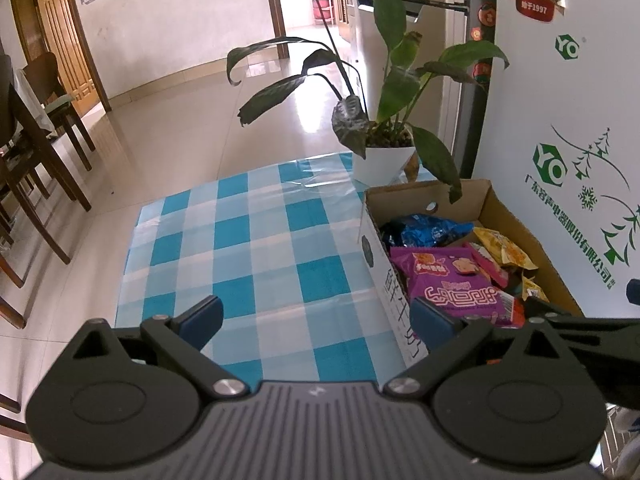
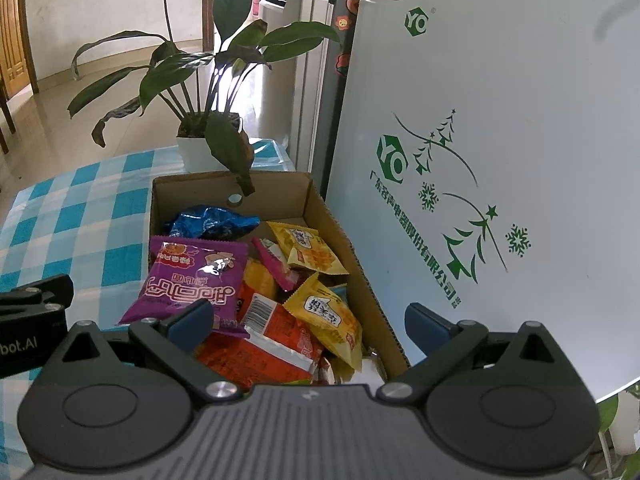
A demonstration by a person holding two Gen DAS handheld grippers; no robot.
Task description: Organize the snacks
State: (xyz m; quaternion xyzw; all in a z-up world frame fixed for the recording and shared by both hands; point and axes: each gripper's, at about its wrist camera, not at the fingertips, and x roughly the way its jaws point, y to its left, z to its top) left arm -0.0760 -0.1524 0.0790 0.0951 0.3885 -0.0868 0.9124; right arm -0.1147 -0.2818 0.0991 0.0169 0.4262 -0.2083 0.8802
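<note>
A cardboard box [image 2: 320, 204] of snack packets stands on the checked tablecloth [image 1: 256, 248]; it also shows in the left wrist view [image 1: 496, 200]. Inside lie a purple packet [image 2: 188, 280], a blue packet [image 2: 212, 222], yellow packets [image 2: 308, 248] and an orange-red packet [image 2: 276, 332]. The purple packet [image 1: 452, 280] and blue packet [image 1: 424, 230] show from the left too. My right gripper [image 2: 308, 324] is open and empty, above the box's near end. My left gripper [image 1: 320, 320] is open and empty, over the cloth just left of the box.
A potted plant in a white pot [image 1: 384, 164] stands behind the box, one leaf hanging over it. A white appliance with green print [image 2: 500, 160] rises right of the box. Wooden chairs and a table [image 1: 36, 152] stand on the tiled floor at left.
</note>
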